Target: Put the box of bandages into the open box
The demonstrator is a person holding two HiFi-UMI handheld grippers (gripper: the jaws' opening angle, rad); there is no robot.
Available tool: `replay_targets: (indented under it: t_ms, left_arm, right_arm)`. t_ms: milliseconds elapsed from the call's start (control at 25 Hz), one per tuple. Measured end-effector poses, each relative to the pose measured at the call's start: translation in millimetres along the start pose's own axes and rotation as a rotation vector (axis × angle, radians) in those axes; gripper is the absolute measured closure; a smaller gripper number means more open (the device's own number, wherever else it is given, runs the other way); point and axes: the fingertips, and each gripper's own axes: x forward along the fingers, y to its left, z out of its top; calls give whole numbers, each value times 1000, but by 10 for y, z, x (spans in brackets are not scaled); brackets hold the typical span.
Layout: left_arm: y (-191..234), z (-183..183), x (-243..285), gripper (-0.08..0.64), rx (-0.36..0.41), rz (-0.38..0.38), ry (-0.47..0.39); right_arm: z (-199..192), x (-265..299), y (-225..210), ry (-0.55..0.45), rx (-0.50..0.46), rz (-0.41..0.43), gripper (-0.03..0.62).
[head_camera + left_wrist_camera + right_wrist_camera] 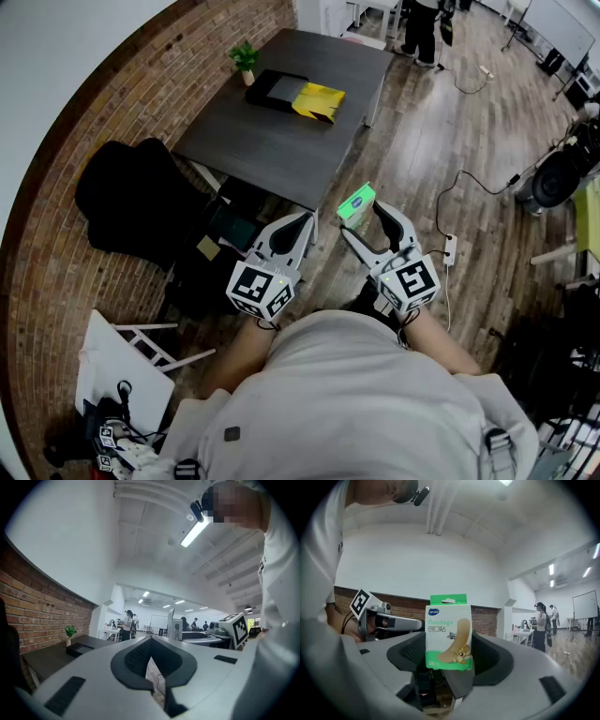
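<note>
Head view, with both gripper views. A person in a pale top stands short of a dark grey rectangular table [272, 141] on a wooden plank floor [422, 141], with a gripper in each hand. Both grippers point level towards the table.

Right gripper [364, 217]: its jaws stand wide and are clamped on a green-and-white cardboard box of bandages [356, 202]. The pads press on the box's two sides. In the right gripper view the box is upright, with its printed front towards the camera and its hanging tab on top. The box is in the air over the floor, just short of the table's near corner and well apart from the tabletop.

Left gripper [302, 222]: its jaws are drawn together, leaving only a narrow slit, and nothing is between them. It is just beside the right gripper, also short of the table's near edge.

On the table, towards its far end, lies a flat black open box with a yellow inner flap [272, 91]. A small green potted plant [245, 58] stands just beside it, at the table's far left corner.

Along the table's left side runs a red brick wall [56, 234].
</note>
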Motion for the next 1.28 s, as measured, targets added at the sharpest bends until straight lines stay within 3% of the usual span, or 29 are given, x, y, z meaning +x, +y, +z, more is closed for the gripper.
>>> replay_targets:
  t_ms: [640,1040,1280]
  left_arm:
    - [15,-127,362,545,-17,7,22]
    - [10,-256,1250,545,-29,-4,48]
    - [-168,-327,2047,545,-25,-65,57]
  right_arm:
    - [-90,-45,-390,-4,3,-17,282]
    - [-238,32,-1217,10,27,-13,282]
    - [-316,3,-1905,15,36,-13,282]
